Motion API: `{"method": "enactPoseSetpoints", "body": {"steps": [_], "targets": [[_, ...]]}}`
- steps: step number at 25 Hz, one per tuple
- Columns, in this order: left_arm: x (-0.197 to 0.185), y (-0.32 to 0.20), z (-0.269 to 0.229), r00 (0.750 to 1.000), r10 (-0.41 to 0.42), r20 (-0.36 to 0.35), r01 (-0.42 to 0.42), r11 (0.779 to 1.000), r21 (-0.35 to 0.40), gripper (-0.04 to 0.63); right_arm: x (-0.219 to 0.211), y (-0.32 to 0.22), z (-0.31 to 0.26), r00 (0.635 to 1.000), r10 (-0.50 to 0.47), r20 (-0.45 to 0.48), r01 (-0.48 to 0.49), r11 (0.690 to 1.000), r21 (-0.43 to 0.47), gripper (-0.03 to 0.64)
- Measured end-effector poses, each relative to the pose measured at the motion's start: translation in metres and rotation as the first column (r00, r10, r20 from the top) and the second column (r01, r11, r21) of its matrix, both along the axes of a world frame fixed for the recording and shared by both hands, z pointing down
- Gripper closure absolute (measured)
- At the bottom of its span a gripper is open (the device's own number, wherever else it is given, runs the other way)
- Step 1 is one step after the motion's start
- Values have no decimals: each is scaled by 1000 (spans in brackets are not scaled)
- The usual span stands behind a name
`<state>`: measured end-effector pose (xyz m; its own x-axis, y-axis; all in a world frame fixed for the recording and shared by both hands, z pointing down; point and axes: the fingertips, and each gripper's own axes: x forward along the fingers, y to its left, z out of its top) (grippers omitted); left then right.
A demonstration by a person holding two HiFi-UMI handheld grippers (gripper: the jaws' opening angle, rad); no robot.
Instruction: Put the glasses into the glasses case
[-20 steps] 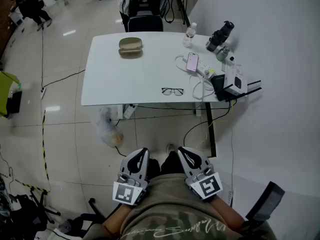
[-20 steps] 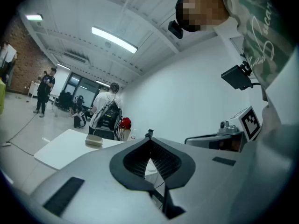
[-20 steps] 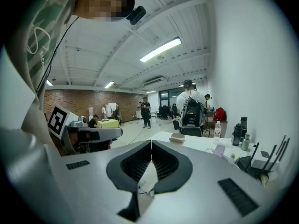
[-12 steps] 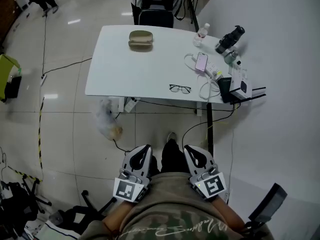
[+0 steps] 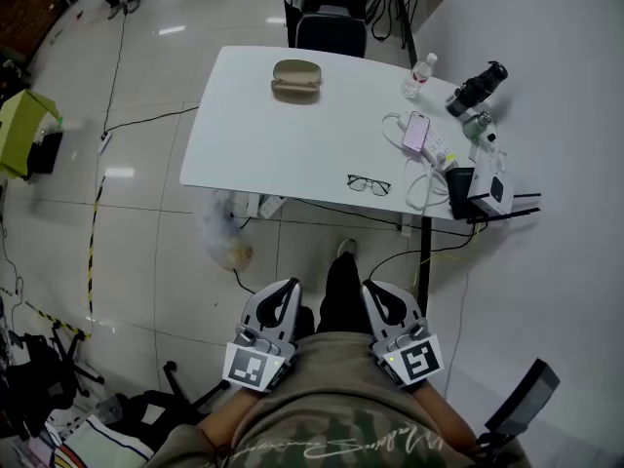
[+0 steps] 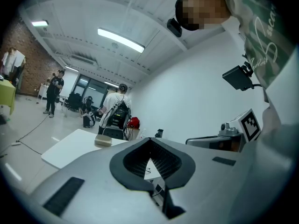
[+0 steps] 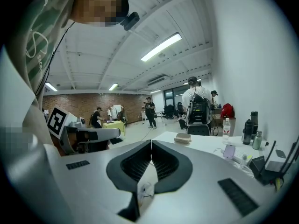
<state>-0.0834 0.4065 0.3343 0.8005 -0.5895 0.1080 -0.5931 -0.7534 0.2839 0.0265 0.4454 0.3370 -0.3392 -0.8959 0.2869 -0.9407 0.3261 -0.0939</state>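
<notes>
Black-rimmed glasses [image 5: 369, 184] lie unfolded near the front edge of the white table [image 5: 283, 139]. A tan glasses case [image 5: 297, 76] rests shut at the table's far side; it also shows as the case [image 6: 103, 141] and the case [image 7: 182, 138] in the gripper views. Both grippers are held low against the person's body, well short of the table. The left gripper [image 5: 284, 289] [image 6: 149, 140] has its jaws closed together with nothing in them. The right gripper [image 5: 374, 291] [image 7: 151, 143] is likewise shut and empty.
A pink phone [image 5: 416, 131], white power strip with cables [image 5: 441, 151], water bottle [image 5: 419, 74], black camera [image 5: 476, 88] and a white box [image 5: 490, 191] crowd the table's right end. A plastic bag [image 5: 222, 237] and cords lie under the table. A chair [image 5: 331, 29] stands behind it.
The head view has shifted, so the table now sits further right and lower in the picture. Both grippers stay shut against the body.
</notes>
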Motion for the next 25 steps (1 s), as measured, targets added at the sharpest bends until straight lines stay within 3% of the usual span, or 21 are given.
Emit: {"method": "enactPoseSetpoints", "body": {"steps": [7, 12, 25], "targets": [[75, -47, -8, 997, 31, 74, -35, 998, 58, 595, 85, -58, -7, 993, 57, 103, -62, 997, 44, 604], [140, -86, 1, 992, 78, 98, -81, 997, 21, 595, 142, -93, 3, 991, 78, 113, -82, 996, 32, 604], [232, -151, 2, 991, 47, 124, -54, 997, 51, 595, 219, -154, 20, 997, -48, 53, 46, 999, 27, 604]]}}
